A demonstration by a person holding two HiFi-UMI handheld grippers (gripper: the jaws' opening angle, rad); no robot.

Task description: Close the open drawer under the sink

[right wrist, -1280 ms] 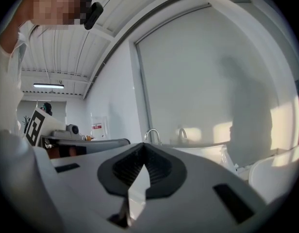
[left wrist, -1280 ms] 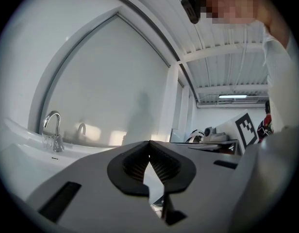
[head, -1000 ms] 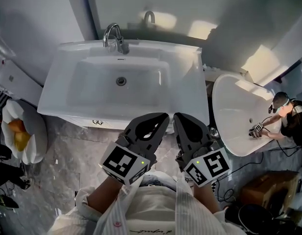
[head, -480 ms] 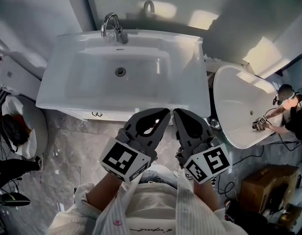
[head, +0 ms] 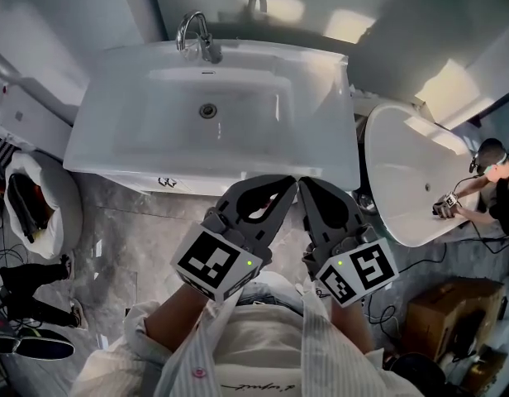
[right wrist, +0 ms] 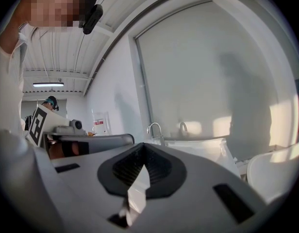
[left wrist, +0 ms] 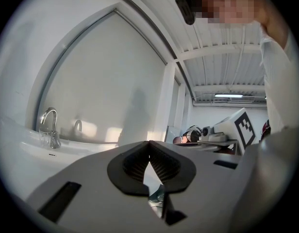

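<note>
- Since a second ago: both grippers have kept their places side by side at the sink's front rim. The whole head view has drifted slightly. The white round object [head: 63, 197] at 9 o'clock, which earlier showed yellow, now carries something dark.
- Left gripper [head: 285, 184] [left wrist: 149, 147]: jaws together, tips touching, with only a small diamond-shaped gap between the ribbed pads and nothing held. Its marker cube [head: 217, 263] lies at 7 o'clock of the tips.
- Right gripper [head: 306, 187] [right wrist: 143, 147]: jaws likewise brought together on nothing. Its marker cube [head: 358, 273] lies at 5 o'clock of the tips.
- Sink [head: 102, 126]: a white rectangular basin at 12 o'clock of the grippers, with the faucet [head: 197, 33] [left wrist: 50, 127] [right wrist: 154, 130] on its far rim.
- Drawer [head: 139, 182]: only a narrow white strip shows under the sink's front rim, at 10 o'clock of the left gripper and apart from both grippers. How far out it stands cannot be told from above.
- Surroundings: a white tub [head: 403, 180] at 3 o'clock, a second person [head: 490, 172] at its far side, a cardboard box [head: 436, 314] at 4 o'clock, and dark shoes [head: 31, 344] at 8 o'clock on the marble floor [head: 130, 246].
</note>
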